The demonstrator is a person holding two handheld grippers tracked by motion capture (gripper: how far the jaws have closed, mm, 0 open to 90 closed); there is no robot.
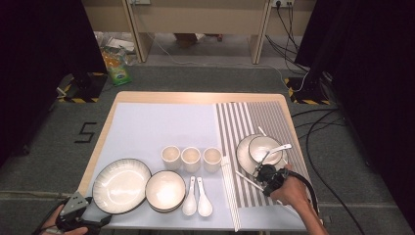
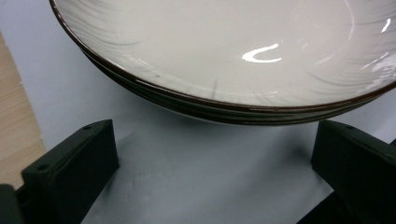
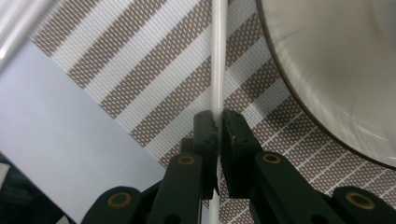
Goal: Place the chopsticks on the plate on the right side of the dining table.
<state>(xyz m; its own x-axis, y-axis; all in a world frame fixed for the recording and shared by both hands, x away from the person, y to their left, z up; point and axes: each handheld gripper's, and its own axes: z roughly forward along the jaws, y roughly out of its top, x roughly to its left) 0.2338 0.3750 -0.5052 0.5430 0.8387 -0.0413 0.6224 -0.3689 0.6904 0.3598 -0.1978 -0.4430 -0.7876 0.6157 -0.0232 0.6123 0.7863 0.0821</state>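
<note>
**One thin chopstick in a narrow pinch, crockery close on every side**

My right gripper [image 3: 217, 122] is clamped tight on a single white chopstick [image 3: 218, 60], the jaw tips pressed together with the stick running straight up between them over the striped placemat [image 3: 140, 79]. From above, my right gripper [image 1: 268, 177] sits at the near edge of the plate [image 1: 243, 155] on that mat, which carries a small bowl [image 1: 264, 148] with a white spoon [image 1: 281, 147] resting across it.

The grip is my worry. The stick is slim, smooth and held near one end, so I judge it could pivot or slide out if I swing my hand quickly. The plate rim [image 3: 299, 102] lies just beside the stick; a sideways sweep could knock it or nudge the spoon off the bowl. Another chopstick [image 1: 247, 179] lies on the mat close to my hand, easy to roll away.

My left gripper [image 1: 80, 219] waits at the near-left corner with its jaws standing wide apart and nothing between them, just short of the big plate [image 2: 224, 51]. Pushing forward would bump its dark rim.

Farther out stand three cups [image 1: 191, 158], a smaller bowl [image 1: 165, 190], two white spoons [image 1: 196, 197] and a chopstick bundle [image 1: 230, 193] along the mat's edge, all crowding the route across the table.
</note>
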